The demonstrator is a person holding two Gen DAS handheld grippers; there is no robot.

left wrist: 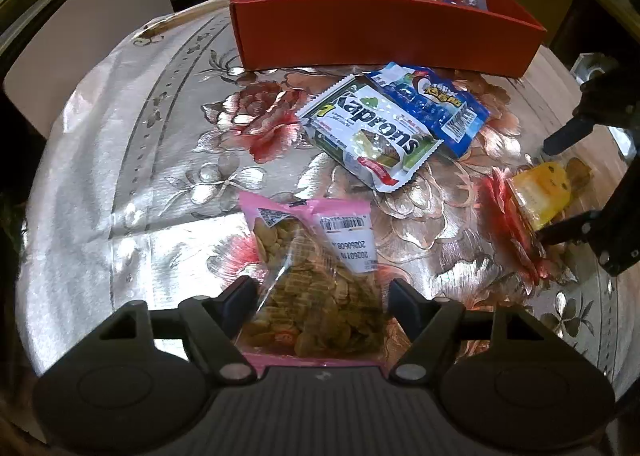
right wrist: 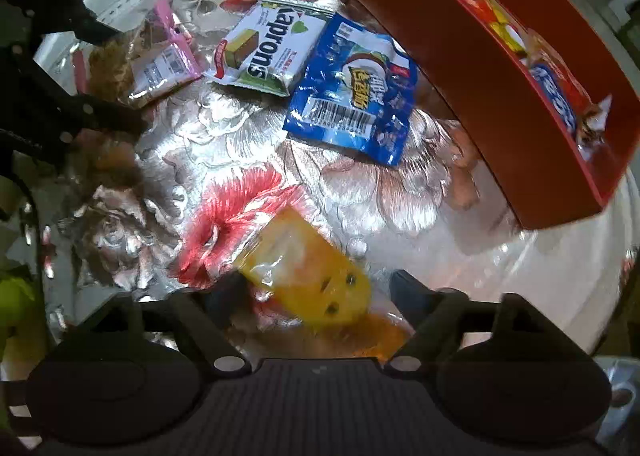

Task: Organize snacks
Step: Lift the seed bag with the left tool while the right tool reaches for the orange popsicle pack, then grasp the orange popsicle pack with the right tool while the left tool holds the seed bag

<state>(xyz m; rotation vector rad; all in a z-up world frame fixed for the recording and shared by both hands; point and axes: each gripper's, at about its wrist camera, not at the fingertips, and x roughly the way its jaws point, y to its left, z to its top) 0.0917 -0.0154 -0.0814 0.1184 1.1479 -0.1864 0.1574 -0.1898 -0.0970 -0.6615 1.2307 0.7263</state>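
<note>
Left tongs [left wrist: 318, 296] spread open, straddling the pink seed bag [left wrist: 316, 276] flat on the tabletop [left wrist: 120, 176]. Right tongs [right wrist: 316, 296] also open, the yellow snack pack [right wrist: 308, 276] lying between their fingers. Both look light, crinkly, slippery film; the seeds probably shift inside. Pinch mid-body across the width, not the seal edge. The red box [left wrist: 380, 36] sits well ahead, beyond 2 more packets.

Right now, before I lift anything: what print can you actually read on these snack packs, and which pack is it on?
"Kaprons": green and white wafer pack.
"7": same pack, upper left corner.
"20260110" and "2026060…", cut off: white sticker on the pink seed bag.
Yellow Chinese characters and barcode digits on the blue pack: too blurred to read.
Yellow pack: no legible text.
</note>
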